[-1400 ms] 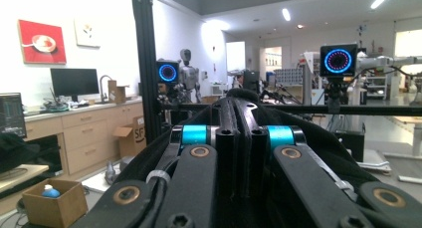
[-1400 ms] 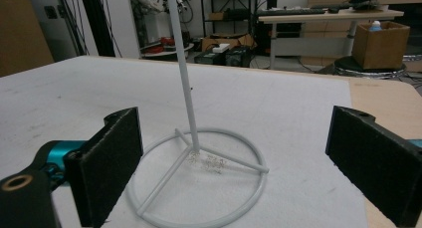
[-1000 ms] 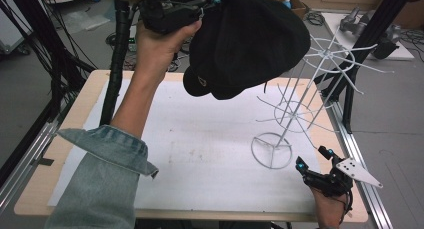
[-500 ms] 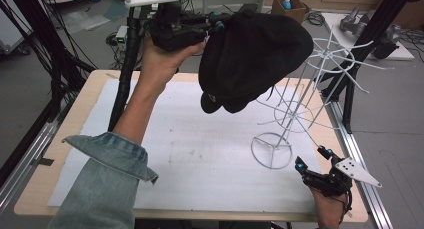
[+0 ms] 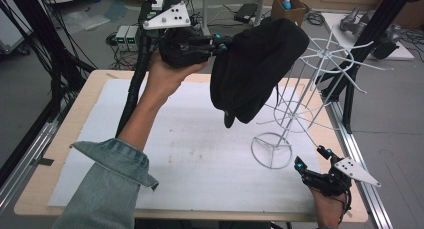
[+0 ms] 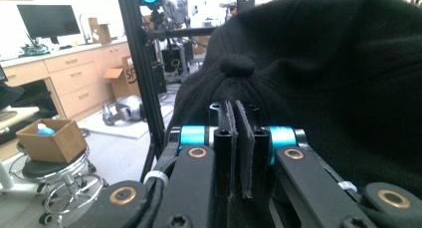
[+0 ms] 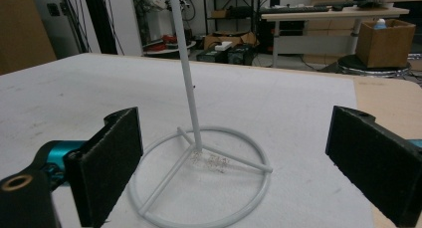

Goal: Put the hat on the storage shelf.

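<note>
— Cap (image 5: 257, 69): where is it?
— Black, and held up in the air above the far right part of the tabletop (image 5: 70, 154), just beside the top spokes of the white wire rack (image 5: 320, 84). Whether the fabric touches a spoke cannot be told from the high view.
— What holds it?
— The left tool (image 5: 220, 41). In the left gripper view its jaws stand pressed nearly together on a fold of the cap (image 6: 323, 73), right below the crown button (image 6: 237, 65). The left hand (image 5: 167, 71) grips the tool body, a denim sleeve (image 5: 107, 184) below it.
— And the rack?
— It stands upright on the white mat (image 5: 190, 154), on a ring base (image 5: 272, 150) with three struts meeting at the pole (image 7: 186, 63).
— The right tool (image 5: 312, 159)?
— Low at the near right corner of the tabletop, near the ring base but apart from it. In the right gripper view its jaws are spread wide with nothing between them, and the ring base (image 7: 199, 173) lies on the mat ahead.
— Anything beyond the tabletop?
— A small cardboard box (image 5: 289, 6) with a blue-capped bottle (image 5: 286, 2) in it.
</note>
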The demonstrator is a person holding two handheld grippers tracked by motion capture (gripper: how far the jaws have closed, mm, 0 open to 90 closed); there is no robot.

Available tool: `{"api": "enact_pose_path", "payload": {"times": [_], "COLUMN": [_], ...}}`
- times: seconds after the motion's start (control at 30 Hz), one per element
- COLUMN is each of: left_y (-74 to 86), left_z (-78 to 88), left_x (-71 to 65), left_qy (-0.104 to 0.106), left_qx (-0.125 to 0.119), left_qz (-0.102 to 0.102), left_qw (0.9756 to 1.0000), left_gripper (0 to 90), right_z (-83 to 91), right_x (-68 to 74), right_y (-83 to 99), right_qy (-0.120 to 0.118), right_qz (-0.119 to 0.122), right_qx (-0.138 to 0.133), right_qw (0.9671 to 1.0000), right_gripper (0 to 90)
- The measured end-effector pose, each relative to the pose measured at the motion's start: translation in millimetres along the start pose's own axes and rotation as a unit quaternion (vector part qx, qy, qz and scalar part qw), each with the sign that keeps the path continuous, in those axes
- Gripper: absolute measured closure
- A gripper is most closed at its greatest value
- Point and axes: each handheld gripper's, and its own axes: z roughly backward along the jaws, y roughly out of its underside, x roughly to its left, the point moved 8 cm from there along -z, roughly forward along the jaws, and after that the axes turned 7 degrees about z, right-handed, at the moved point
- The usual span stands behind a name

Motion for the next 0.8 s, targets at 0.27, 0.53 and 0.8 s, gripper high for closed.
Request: {"api": "enact_pose_path", "payload": {"times": [0.27, 0.53, 0.8], "left_y": [12.3, 19.7, 21.5], "left_z": [-8.2, -11.0, -13.1], "left_x": [-1.0, 2.0, 1.7], "left_qy": [0.0, 0.001, 0.004], "left_qx": [0.026, 0.028, 0.03], "left_qz": [-0.007, -0.001, -0.004], "left_qw": [0.9996, 0.9996, 0.9995], "left_gripper": [85.2, 84.4, 82.5], "right_z": [-0.3, 0.2, -0.4], "right_x": [-0.8, -0.1, -0.7], "right_y": [-0.1, -0.3, -0.3], "right_qy": [0.001, 0.0, 0.001], "right_qz": [0.002, -0.002, 0.001], "right_qx": [-0.001, -0.001, -0.002], "right_qw": [1.0, 1.0, 1.0], "right_gripper": [6.9, 6.9, 6.9]}}
